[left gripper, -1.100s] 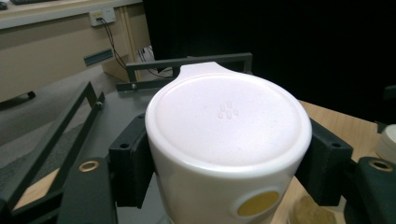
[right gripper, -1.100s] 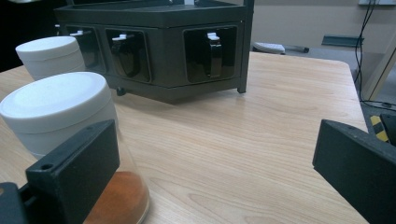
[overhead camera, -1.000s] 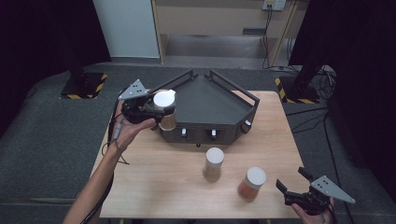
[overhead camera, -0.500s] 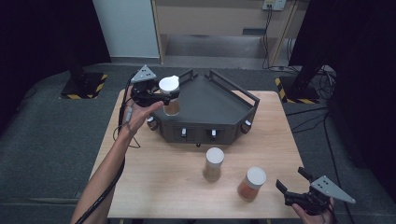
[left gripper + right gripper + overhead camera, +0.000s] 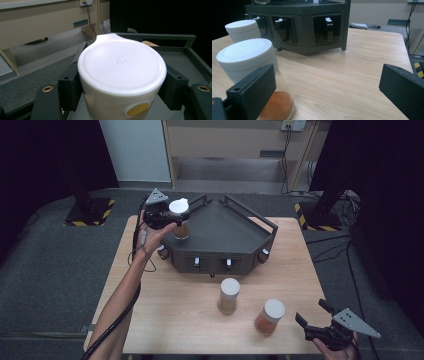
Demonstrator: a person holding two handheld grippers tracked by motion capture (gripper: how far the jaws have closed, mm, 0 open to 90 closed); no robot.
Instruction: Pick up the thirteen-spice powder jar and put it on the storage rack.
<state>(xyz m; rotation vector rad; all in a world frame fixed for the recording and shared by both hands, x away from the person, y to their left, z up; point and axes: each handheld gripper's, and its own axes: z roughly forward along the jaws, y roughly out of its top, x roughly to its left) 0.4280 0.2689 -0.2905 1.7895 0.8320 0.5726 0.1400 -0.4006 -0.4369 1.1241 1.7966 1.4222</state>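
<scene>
Spice jar [image 5: 180,220] w/ white flip-top lid sits upright between the left gripper [image 5: 162,214] jaws, pinched at the lid's sides; in the left gripper view the lid [image 5: 121,65] sits dead centre, a black pad tight against each flank, long axis vertical and roughly square to the jaws. Jar hangs over the near-left corner of the dark rack [image 5: 225,232], just above its top tray, so the coming move looks like a short drop straight down from the jaws, no sideways shift needed. Left hand is plainly the nearer one; right gripper [image 5: 320,320] rests far off at the desk's [image 5: 170,315] near-right edge, jaws spread wide, nothing between them. From those jaws, a second jar [image 5: 249,67] w/ orange-brown powder lies just ahead-left, beside the left jaw and not gripped; a third jar [image 5: 229,295] farther ahead-left, toward the rack front. Writing: none readable. Lid has small embossed drop marks, jar a plain yellow round sticker [image 5: 137,109], no text.
</scene>
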